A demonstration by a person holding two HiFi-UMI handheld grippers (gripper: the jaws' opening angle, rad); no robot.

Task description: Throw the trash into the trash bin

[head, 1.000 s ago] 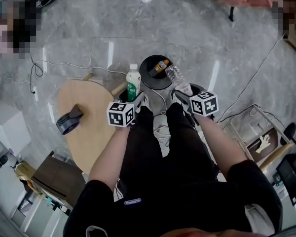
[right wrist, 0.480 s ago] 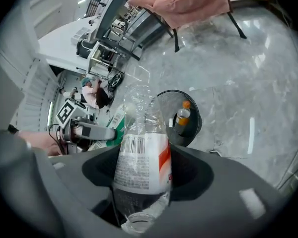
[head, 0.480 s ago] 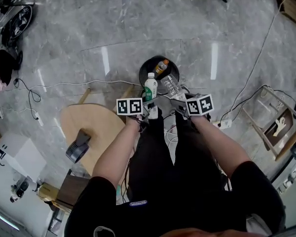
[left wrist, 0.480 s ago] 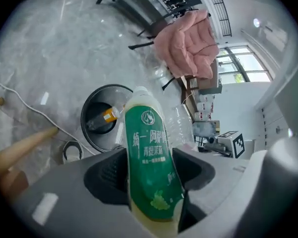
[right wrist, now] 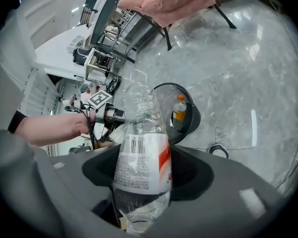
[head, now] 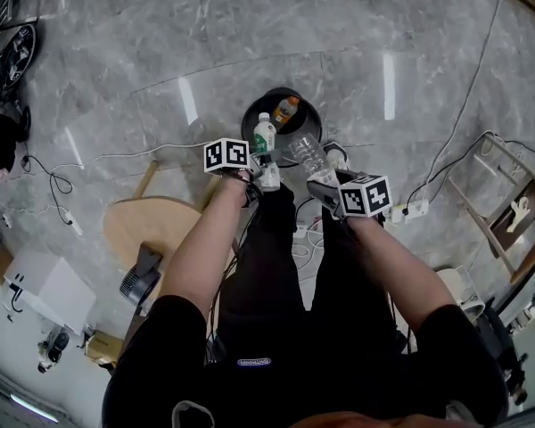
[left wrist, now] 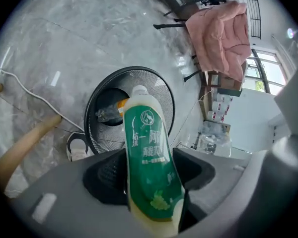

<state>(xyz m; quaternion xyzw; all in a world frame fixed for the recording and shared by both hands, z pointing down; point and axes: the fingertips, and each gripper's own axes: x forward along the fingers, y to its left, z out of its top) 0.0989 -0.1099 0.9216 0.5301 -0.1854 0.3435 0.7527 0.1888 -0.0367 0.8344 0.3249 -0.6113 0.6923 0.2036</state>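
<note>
Carrying two pieces of trash toward the trash bin (head: pixel 250 119), we found both pairs of jaws loaded.

- Left gripper (left wrist: pixel 154 182): jaws clenched on the lower body of a green-labelled bottle (left wrist: pixel 148 148). Its cap pointed at the bin, and in the head view it overlapped the bin's near rim.
- Right gripper (right wrist: pixel 141 182): jaws grasping a clear empty bottle (right wrist: pixel 141 152) round its labelled middle. Its far end sat just at the bin's near rim, beside the green one.
- Inside the bin lay an orange-capped bottle (head: pixel 286 111). Neither held bottle was in the bin yet.

We judged the step in hand to be the last reach over the bin's mouth. To do it well, we reckoned:

- Bring each bottle fully past the rim before the jaws let go, since both appeared to hang at the near edge, where a drop could glance off onto the floor.
- Tip the bottles nose-down toward the bin's middle.
- Release one, then the other, so they do not knock together above the opening.
- Keep both grippers clear of the bin's wall, as a light mesh bin would probably tip if struck.
</note>
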